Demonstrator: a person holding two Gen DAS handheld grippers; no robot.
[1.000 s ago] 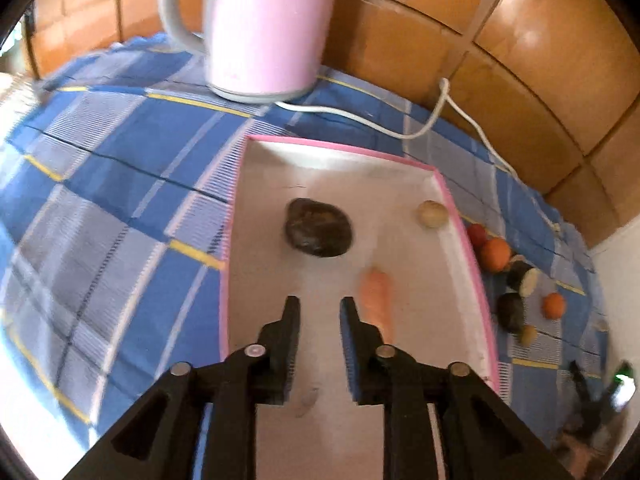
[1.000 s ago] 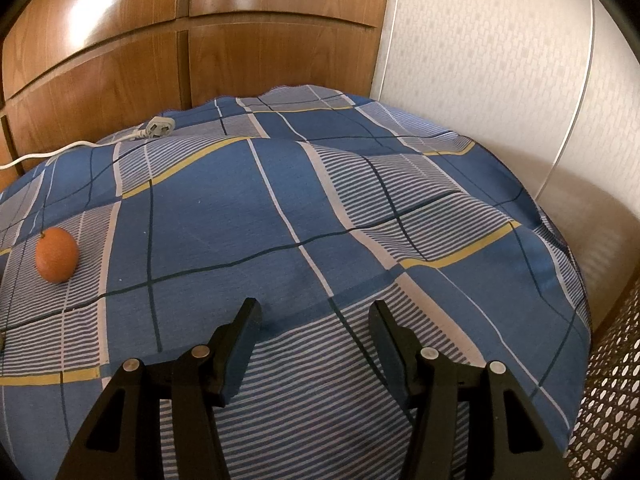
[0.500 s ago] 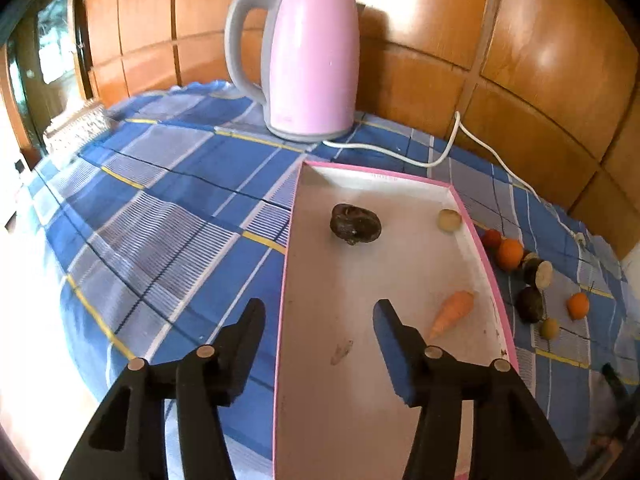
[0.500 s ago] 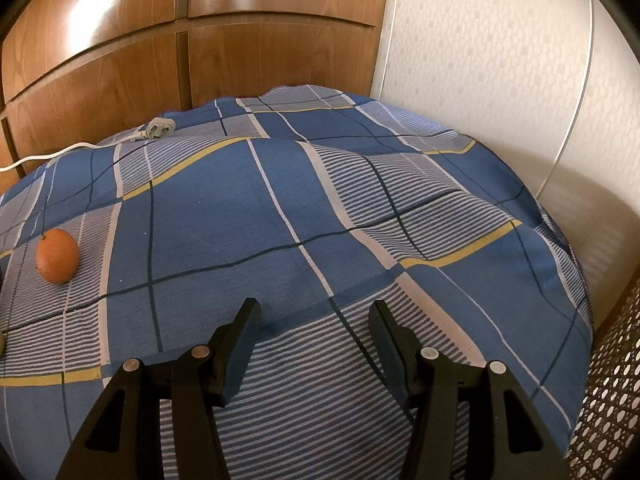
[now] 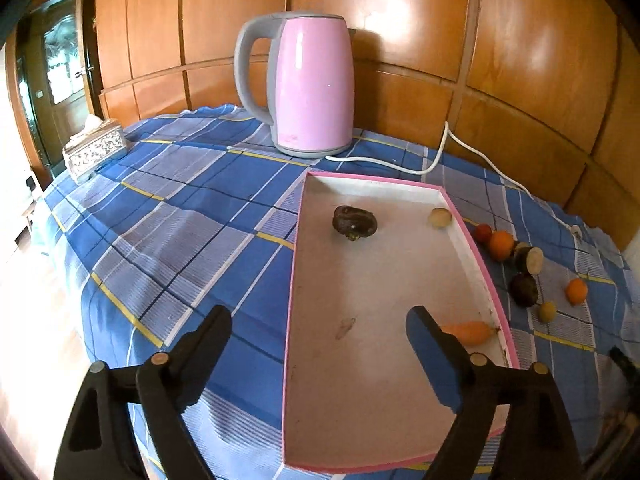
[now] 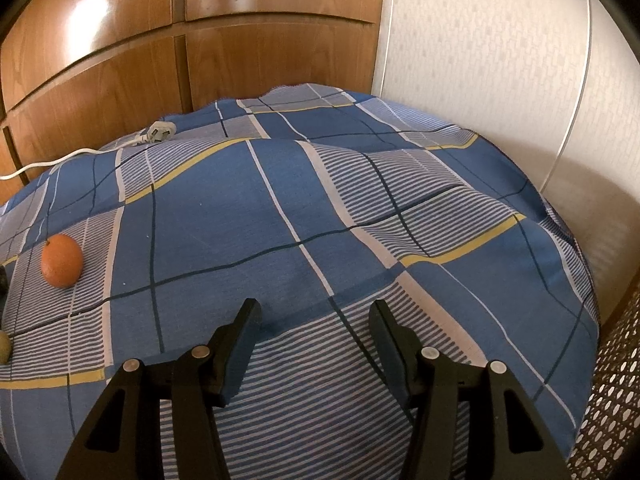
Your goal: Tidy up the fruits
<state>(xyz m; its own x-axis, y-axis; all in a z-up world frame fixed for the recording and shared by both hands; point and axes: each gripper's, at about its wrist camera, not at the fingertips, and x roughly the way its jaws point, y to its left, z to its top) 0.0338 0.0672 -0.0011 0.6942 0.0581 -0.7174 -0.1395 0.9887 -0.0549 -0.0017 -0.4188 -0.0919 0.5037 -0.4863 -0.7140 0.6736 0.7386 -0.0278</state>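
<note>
Fingers of the left gripper [image 5: 318,338] are spreading wider over the near half of the pink-rimmed tray [image 5: 294,280] with nothing between them. The carrot [image 5: 470,332] lies just beyond the right-hand fingertip, its long axis running left to right against the tray's right wall. A dark fruit [image 5: 354,222] and a small pale fruit [image 5: 440,217] sit toward the tray's far end. Loose fruit [image 5: 524,264] remains on the checked cloth [image 5: 180,220] to the right of the tray, outside its wall. The right gripper [image 6: 314,326] hovers part-open and empty over bare cloth, with an orange [image 6: 62,266] well off to its left. Judged from this layout, the loose cluster lies between the two grippers, rightward of the left one and leftward of the right one.
</note>
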